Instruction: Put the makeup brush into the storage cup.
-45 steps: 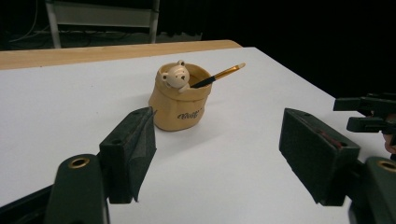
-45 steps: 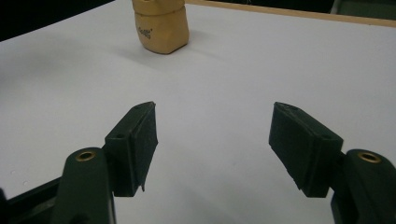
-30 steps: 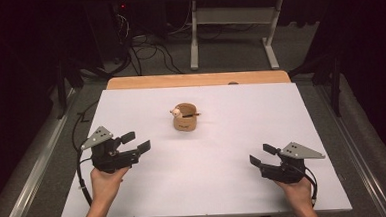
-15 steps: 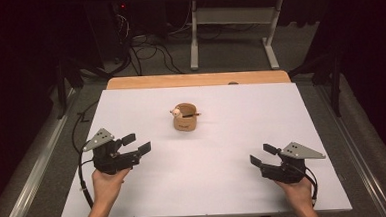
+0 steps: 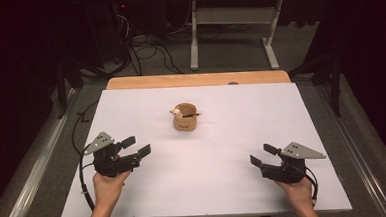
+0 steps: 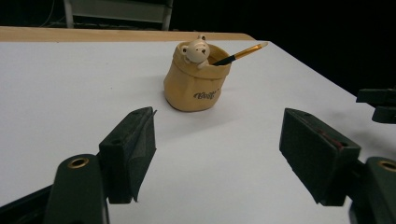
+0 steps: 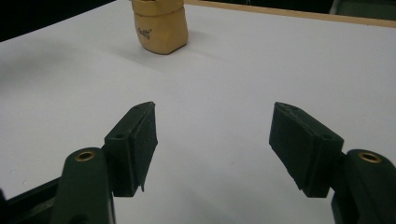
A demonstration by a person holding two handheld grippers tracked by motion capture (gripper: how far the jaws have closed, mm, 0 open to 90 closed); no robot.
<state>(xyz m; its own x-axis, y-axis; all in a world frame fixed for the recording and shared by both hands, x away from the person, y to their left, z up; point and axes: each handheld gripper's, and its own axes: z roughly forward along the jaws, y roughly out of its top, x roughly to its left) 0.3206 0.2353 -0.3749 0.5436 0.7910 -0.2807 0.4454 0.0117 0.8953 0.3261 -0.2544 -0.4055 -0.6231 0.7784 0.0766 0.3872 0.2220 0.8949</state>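
Observation:
A small tan sack-shaped pot (image 5: 185, 118) with a bear figure on its rim stands upright near the middle of the white table top (image 5: 224, 177). A thin brush (image 6: 241, 54) with a yellow handle leans out of the pot (image 6: 196, 79). My left gripper (image 5: 136, 146) rests at the table's front left, jaws wide apart with nothing between them, pointing toward the pot. At the front right my right gripper (image 5: 263, 155) is open too and empty; the pot (image 7: 159, 25) sits well ahead of its jaws, at upper left in the right gripper view.
A wooden strip (image 5: 199, 79) runs along the table's far edge. Beyond it the floor holds cables (image 5: 148, 51) and a white metal frame (image 5: 237, 26). The right gripper's jaw tips (image 6: 380, 103) show at the right edge of the left gripper view.
The left gripper has drifted slightly toward the front of the table. The right gripper and the pot have stayed where they were.

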